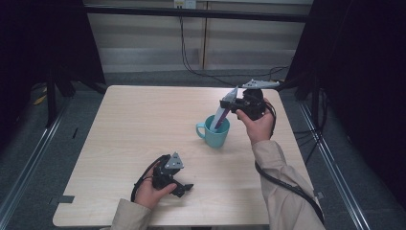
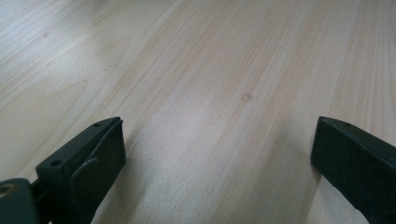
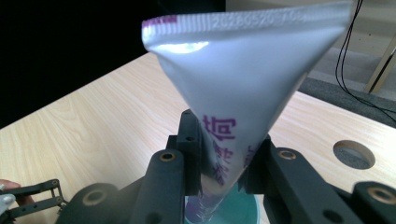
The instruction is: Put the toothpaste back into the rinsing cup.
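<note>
Nearest, left gripper rests low on the table, jaws wide w/ bare wood between them. Further back, right gripper clamps a silver tube mid-body, lower end inside the teal mug. Right gripper view adds purple characters & stamped crimp digits, approx. 2028052.
</note>
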`<state>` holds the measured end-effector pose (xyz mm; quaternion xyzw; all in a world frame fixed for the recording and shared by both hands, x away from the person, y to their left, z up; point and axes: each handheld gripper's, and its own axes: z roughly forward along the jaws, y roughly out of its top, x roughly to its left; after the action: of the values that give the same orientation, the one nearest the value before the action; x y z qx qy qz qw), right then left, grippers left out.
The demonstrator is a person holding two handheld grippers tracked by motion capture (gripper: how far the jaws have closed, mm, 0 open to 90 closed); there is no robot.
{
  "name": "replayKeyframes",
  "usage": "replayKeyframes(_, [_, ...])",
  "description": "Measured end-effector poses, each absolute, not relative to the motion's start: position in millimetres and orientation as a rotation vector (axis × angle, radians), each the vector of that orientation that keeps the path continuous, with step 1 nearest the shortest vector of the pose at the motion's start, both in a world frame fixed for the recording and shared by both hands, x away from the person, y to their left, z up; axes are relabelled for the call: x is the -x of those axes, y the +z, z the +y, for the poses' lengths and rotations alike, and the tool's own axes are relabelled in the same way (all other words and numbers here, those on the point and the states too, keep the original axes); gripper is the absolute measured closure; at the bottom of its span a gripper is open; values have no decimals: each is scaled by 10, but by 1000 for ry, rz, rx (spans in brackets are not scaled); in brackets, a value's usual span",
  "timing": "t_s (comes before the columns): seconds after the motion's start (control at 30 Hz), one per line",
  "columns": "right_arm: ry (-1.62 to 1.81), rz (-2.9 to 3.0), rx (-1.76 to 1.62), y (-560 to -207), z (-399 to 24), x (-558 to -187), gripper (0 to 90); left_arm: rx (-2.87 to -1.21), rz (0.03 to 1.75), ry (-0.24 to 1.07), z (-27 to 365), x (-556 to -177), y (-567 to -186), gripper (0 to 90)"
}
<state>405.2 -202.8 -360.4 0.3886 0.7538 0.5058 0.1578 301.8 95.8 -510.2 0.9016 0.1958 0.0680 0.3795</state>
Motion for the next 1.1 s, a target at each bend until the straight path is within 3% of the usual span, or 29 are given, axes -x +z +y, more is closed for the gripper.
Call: replayKeyframes(1.1, [1378,2209,-1161,-3996,-1865,-4108,740,-2299,504,175,956,-3015,-5104,28])
